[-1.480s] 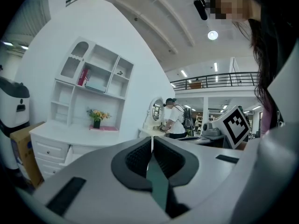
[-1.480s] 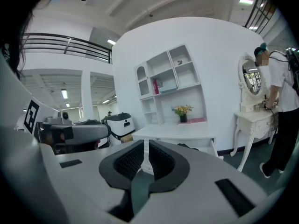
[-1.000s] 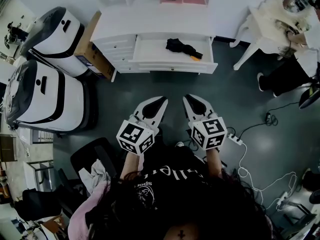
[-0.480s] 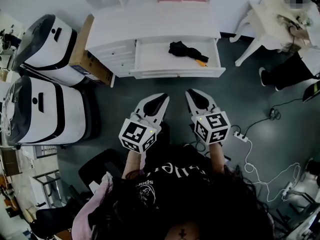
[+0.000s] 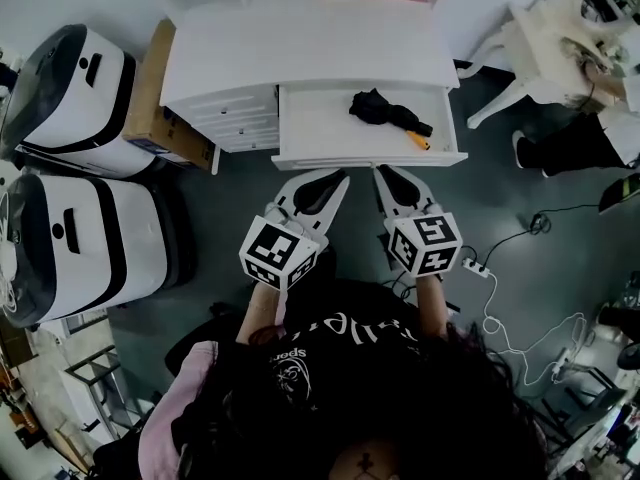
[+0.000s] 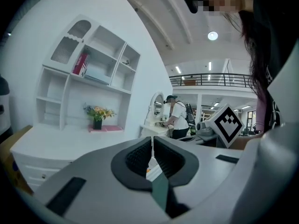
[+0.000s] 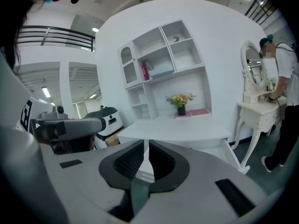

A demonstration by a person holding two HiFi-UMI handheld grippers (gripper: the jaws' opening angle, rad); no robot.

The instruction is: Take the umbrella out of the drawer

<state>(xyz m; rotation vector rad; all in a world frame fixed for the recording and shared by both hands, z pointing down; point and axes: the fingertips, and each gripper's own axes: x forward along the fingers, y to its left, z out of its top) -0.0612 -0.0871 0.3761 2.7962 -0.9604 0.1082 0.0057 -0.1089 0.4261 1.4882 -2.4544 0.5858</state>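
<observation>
A folded black umbrella [image 5: 385, 111] with an orange handle end lies in the open white drawer [image 5: 310, 128] of the white desk [image 5: 300, 53]. Just short of the drawer's front edge, my left gripper [image 5: 338, 175] and my right gripper [image 5: 382, 171] are held side by side, both shut with nothing between their jaws. In the left gripper view the shut left gripper [image 6: 152, 139] points at the desk top; in the right gripper view the shut right gripper [image 7: 146, 146] points at the desk and drawer. Neither touches the umbrella.
Two white-and-black machines [image 5: 75, 218] and a cardboard box [image 5: 150, 93] stand left of the desk. A white dressing table [image 5: 545, 53] with a person beside it is at the right. Cables and a power strip [image 5: 475, 268] lie on the floor at the right.
Both grippers, still shut, have moved forward with the person toward the desk; their tips now nearly reach the drawer's front edge. The umbrella has not moved in the drawer.
</observation>
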